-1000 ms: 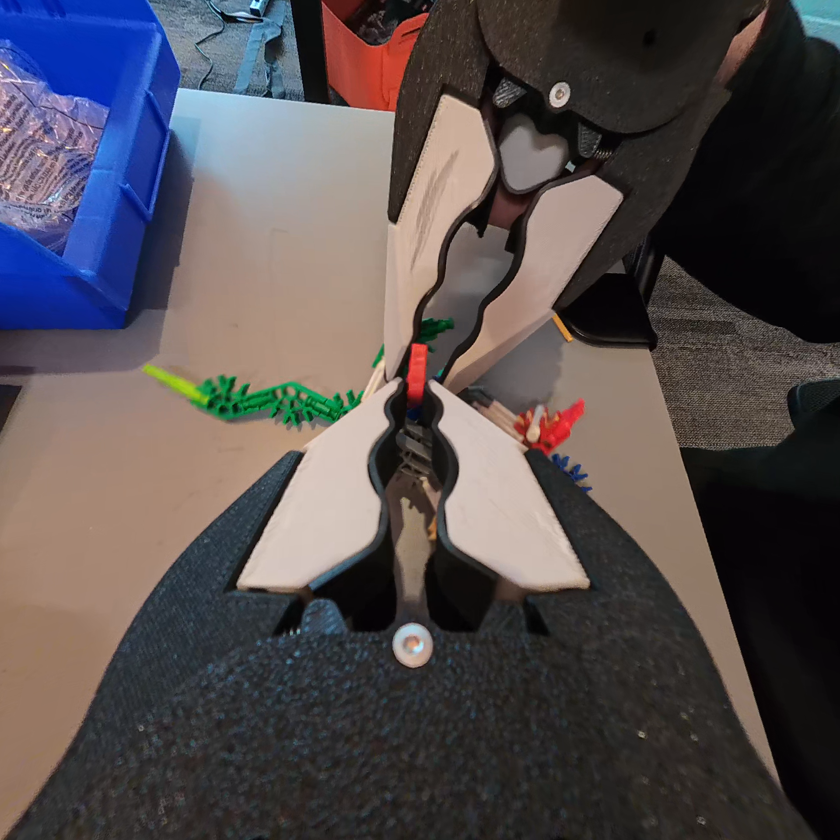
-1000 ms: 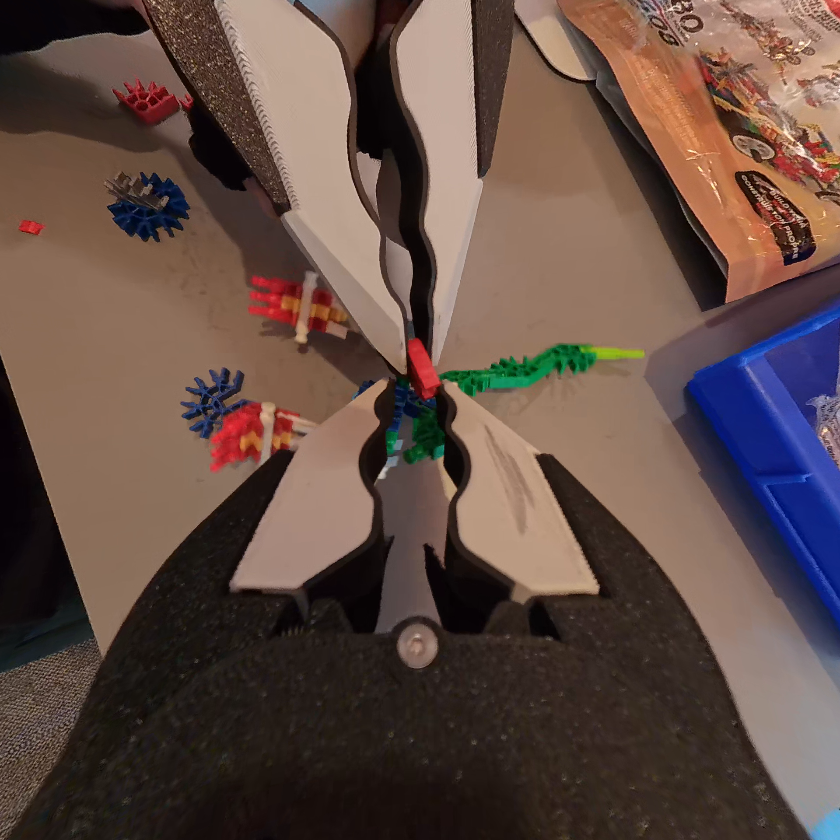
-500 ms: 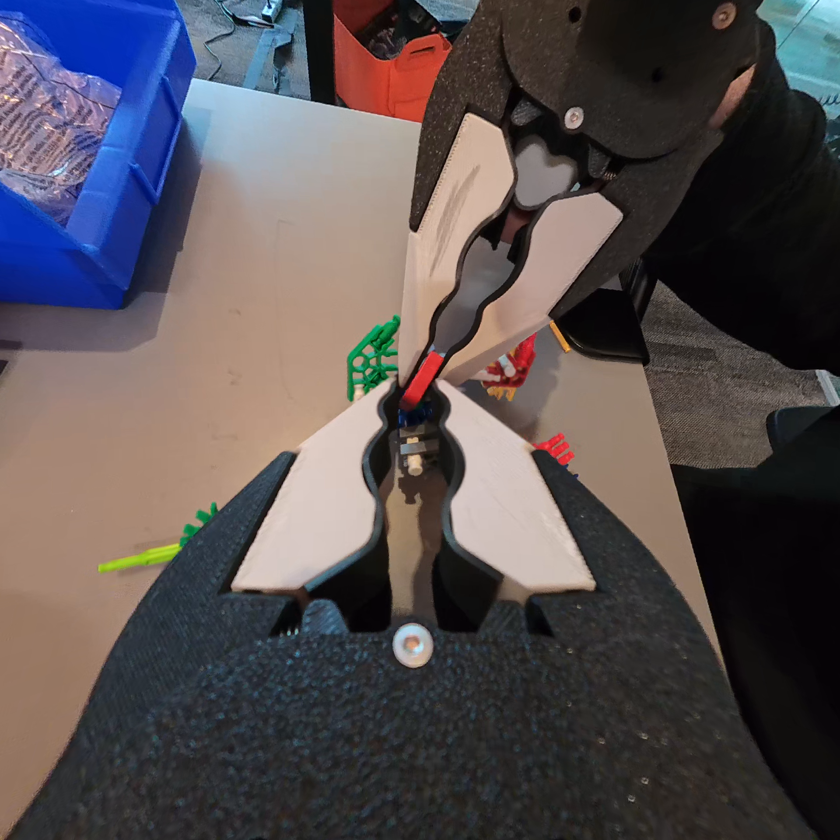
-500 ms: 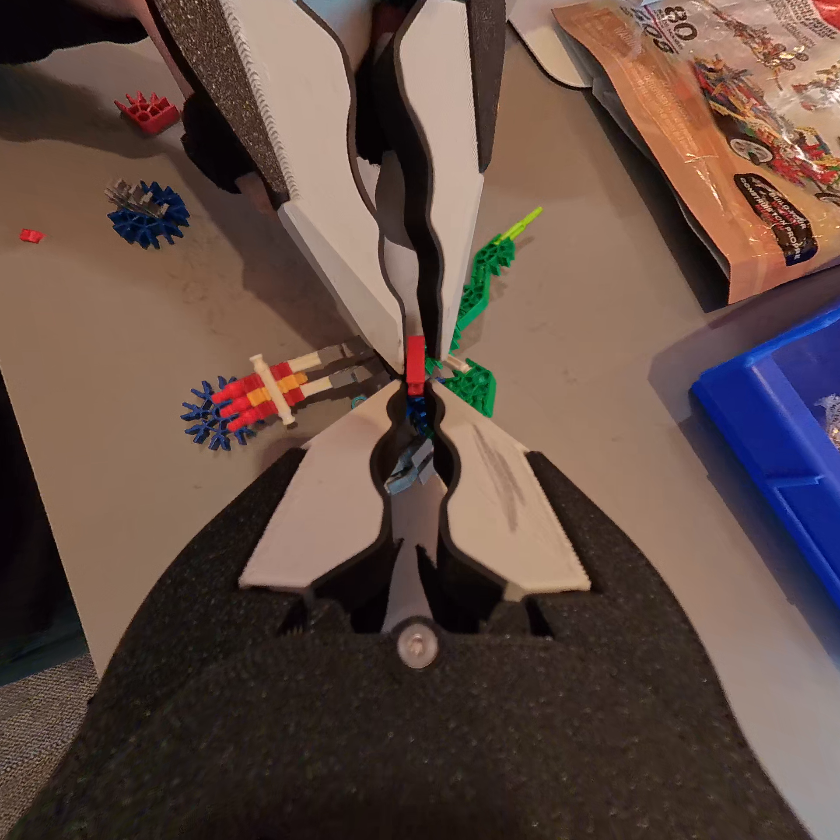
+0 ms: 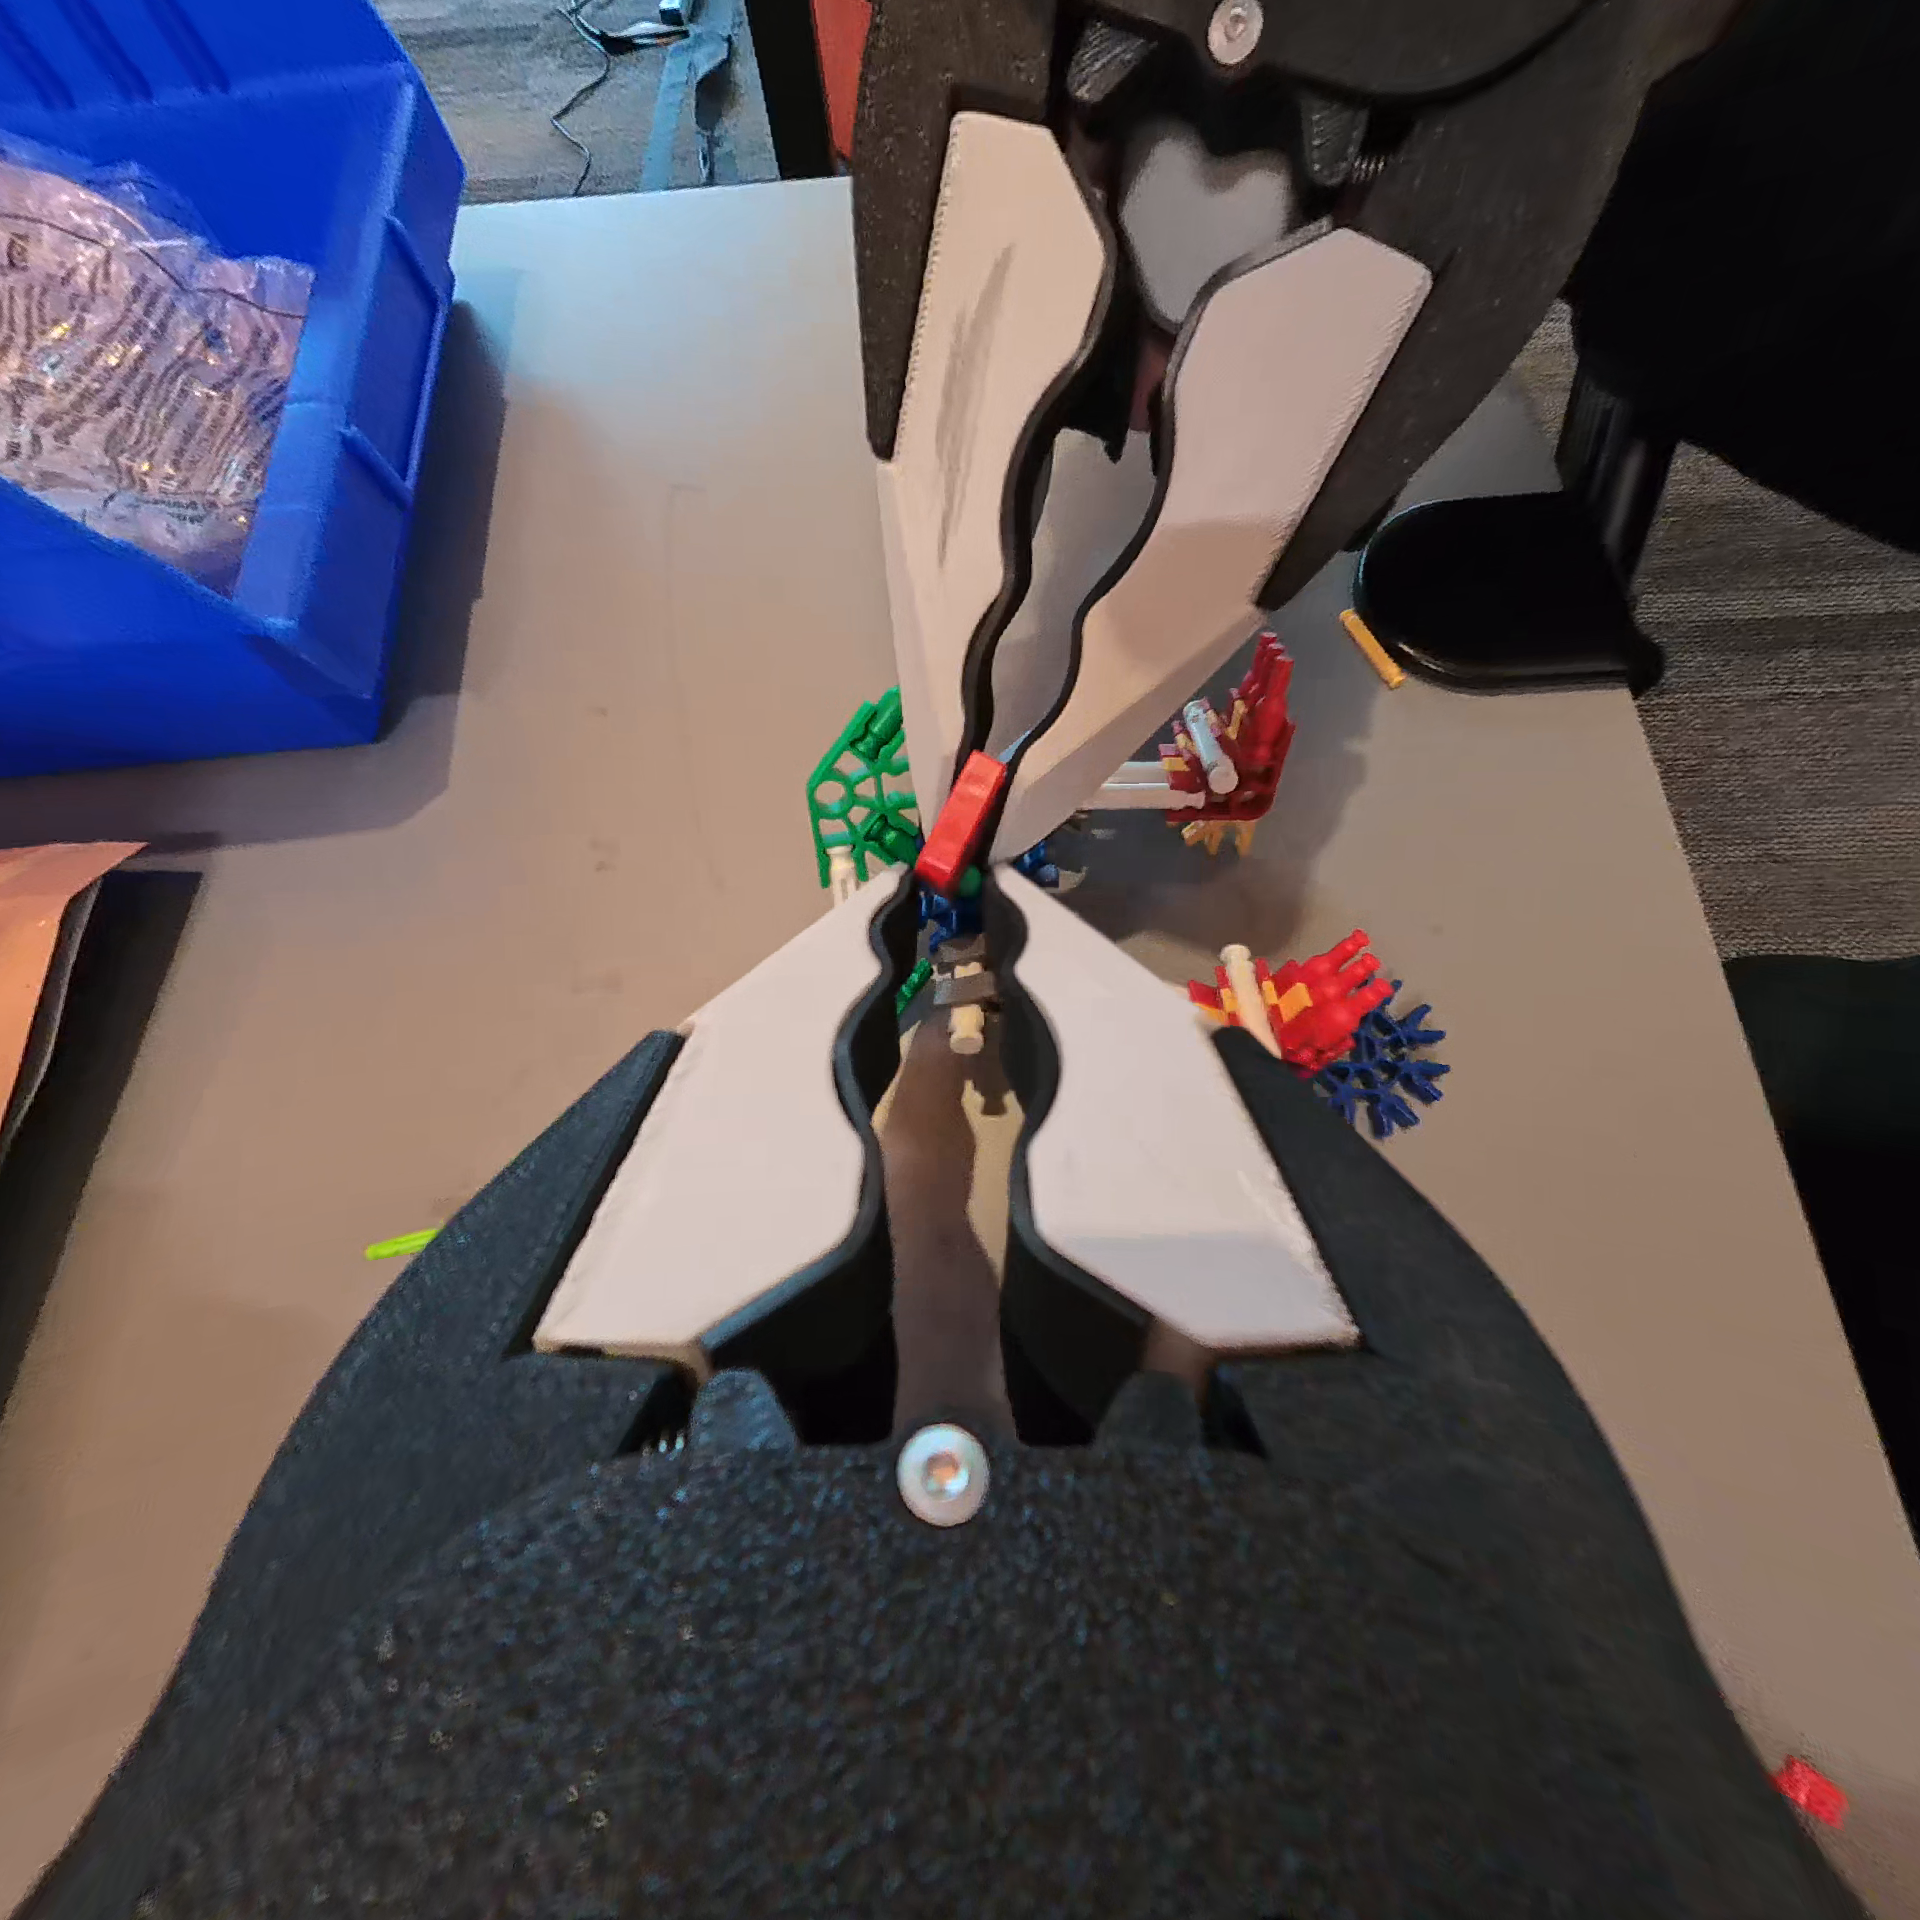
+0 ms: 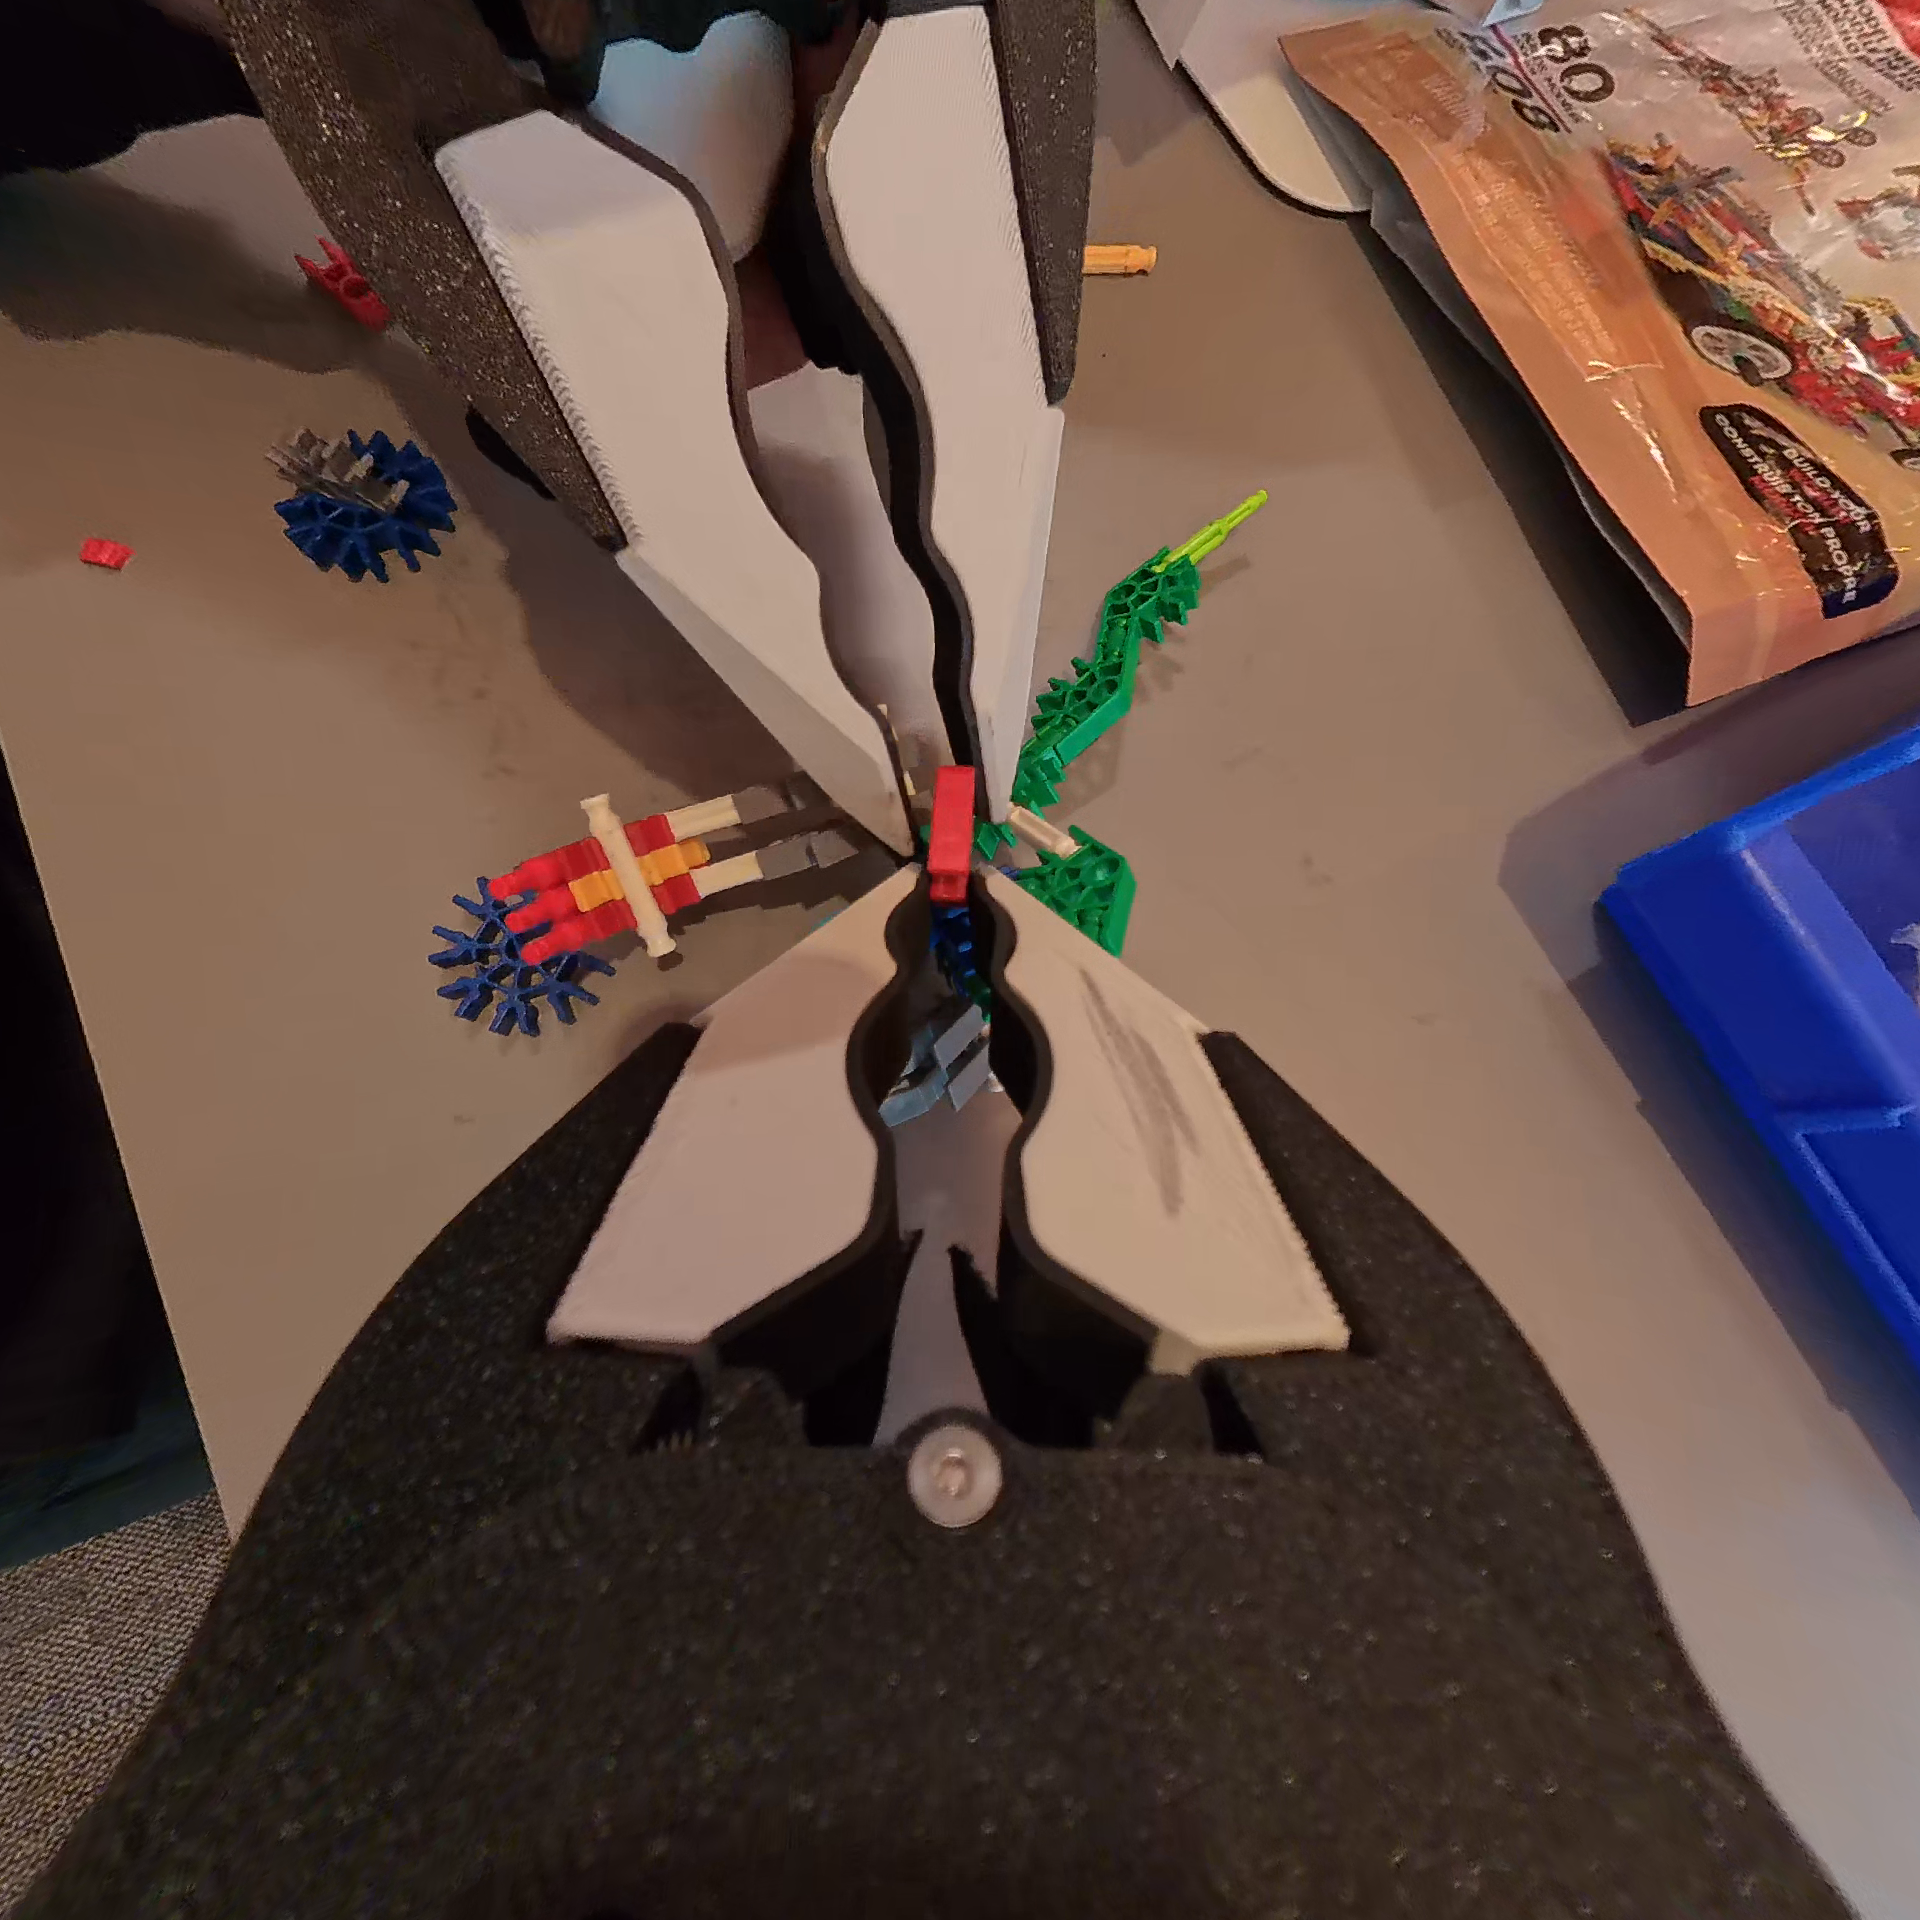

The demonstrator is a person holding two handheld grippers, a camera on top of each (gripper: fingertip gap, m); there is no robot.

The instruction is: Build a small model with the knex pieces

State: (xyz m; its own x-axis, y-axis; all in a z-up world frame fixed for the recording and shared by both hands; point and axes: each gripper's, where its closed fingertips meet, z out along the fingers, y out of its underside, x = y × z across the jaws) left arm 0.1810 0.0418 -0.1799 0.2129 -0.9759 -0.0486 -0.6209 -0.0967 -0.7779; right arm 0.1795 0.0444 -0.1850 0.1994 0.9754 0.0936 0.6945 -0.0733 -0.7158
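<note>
L gripper (image 5: 951,894) and R gripper (image 6: 951,883) meet tip to tip over the grey table (image 5: 623,520). R is clenched on a small red piece (image 5: 961,821), L on the blue-and-green toy build (image 6: 961,956) (grey connector in its throat). Only the L view shows the table edge just right of its tips, w/ a dark seat beyond. Only the R view shows the toy bag (image 6: 1662,312) far right; blue bin (image 6: 1787,935) nearer, open tabletop between.
</note>
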